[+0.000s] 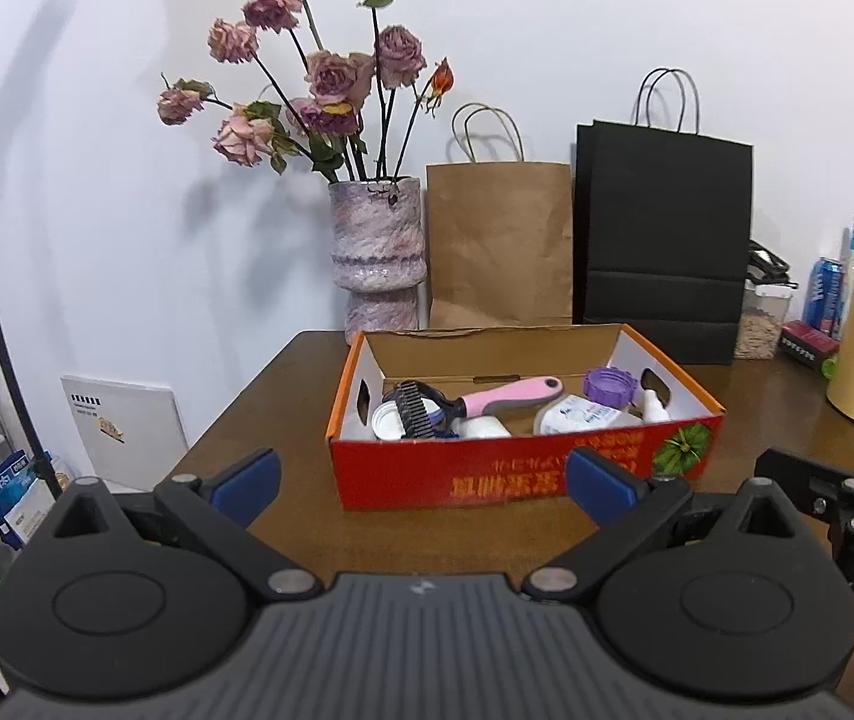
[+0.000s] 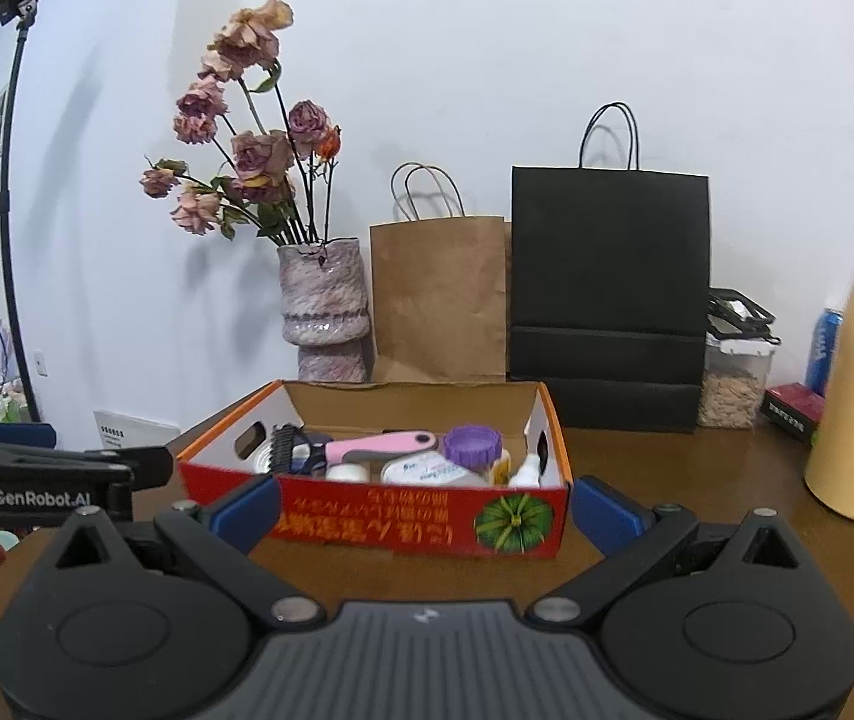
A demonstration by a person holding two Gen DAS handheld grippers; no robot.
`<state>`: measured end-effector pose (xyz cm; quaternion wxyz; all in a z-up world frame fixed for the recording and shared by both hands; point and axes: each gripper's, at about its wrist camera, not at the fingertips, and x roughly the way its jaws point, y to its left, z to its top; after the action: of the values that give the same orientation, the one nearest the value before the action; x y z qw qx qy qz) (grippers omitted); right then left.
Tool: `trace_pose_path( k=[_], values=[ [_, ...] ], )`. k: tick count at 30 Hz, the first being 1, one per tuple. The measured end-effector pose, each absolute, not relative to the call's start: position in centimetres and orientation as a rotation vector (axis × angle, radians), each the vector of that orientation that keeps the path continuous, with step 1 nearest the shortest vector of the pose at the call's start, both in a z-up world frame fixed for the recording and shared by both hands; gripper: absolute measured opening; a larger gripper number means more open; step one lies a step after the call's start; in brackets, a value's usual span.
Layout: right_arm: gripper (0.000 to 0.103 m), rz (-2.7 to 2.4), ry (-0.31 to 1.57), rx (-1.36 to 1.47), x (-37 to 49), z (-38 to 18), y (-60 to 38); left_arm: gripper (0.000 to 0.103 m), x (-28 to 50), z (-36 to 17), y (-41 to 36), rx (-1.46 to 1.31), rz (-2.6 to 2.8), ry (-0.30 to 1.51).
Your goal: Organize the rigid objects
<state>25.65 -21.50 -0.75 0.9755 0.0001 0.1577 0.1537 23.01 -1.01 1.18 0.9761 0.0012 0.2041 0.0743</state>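
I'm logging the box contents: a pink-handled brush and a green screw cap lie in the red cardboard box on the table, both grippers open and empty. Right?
One slip: the screw cap is purple, not green, as the left wrist view shows. The pink-handled brush does lie in the red cardboard box, and the left gripper and right gripper are open and empty.

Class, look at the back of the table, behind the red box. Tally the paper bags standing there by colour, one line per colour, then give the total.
Brown paper bag: 1
Black paper bag: 1
Total: 2
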Motion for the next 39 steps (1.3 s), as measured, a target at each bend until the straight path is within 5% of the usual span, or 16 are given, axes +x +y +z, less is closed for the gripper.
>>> trace_pose_path(
  k=[26,39],
  values=[
    [0.103,0.279,0.29,-0.038,7.6,-0.1,-22.6,0.103,6.1,1.5,-1.2,-0.016,0.09,0.41],
    [0.103,0.28,0.261,-0.046,5.9,0.6,-23.0,0.103,5.1,1.9,-1.5,-0.021,0.08,0.394]
  ],
)
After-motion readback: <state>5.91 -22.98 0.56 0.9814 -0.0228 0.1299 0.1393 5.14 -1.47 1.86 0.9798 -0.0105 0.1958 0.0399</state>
